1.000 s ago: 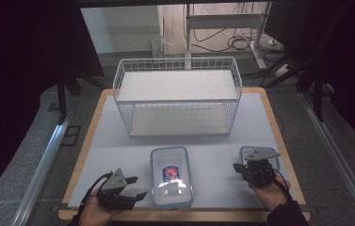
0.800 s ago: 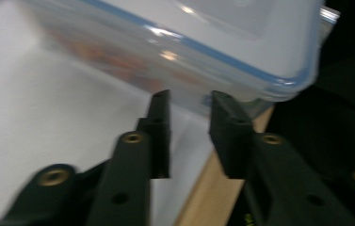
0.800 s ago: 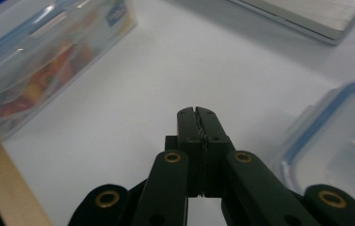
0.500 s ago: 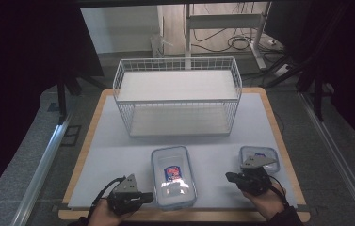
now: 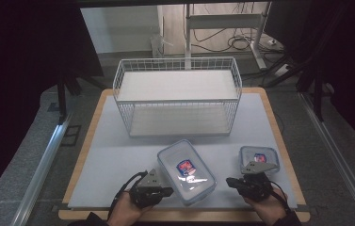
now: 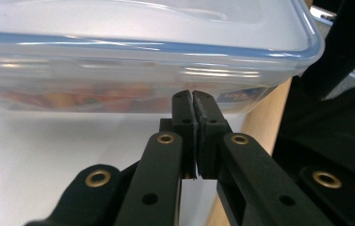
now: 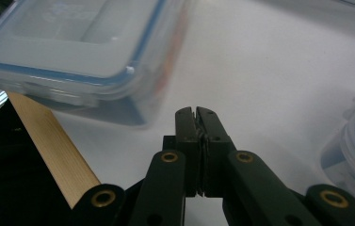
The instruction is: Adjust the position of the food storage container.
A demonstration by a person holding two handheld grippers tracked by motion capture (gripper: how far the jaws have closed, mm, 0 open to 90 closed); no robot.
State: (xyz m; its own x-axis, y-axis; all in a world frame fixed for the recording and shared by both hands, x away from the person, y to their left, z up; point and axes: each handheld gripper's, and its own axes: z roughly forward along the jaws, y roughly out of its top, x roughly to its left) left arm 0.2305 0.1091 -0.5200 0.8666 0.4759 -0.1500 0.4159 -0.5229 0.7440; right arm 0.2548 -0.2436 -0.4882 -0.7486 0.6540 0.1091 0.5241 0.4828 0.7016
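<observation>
Large clear container (image 5: 186, 172) lies flat on surface (image 5: 118, 155), near front edge, between both claws, in front of wire basket (image 5: 177, 96).

Left claw (image 5: 168, 191): jaws have just been closing, now pressed together, nothing between; tips at container's side wall (image 6: 118, 94), contact not certain.

Right claw (image 5: 231, 181): pressed together, empty, just off container's opposite corner (image 7: 128, 70).

Small container (image 5: 258, 158) sits beyond right claw.

Likely step: push or square container with closed tips.
- Keep tips low on wall, below blue-rimmed lid.
- Push level, slowly.
- Avoid sliding container off front edge.

Large container (image 5: 186, 173) lies before the basket (image 5: 177, 96).
</observation>
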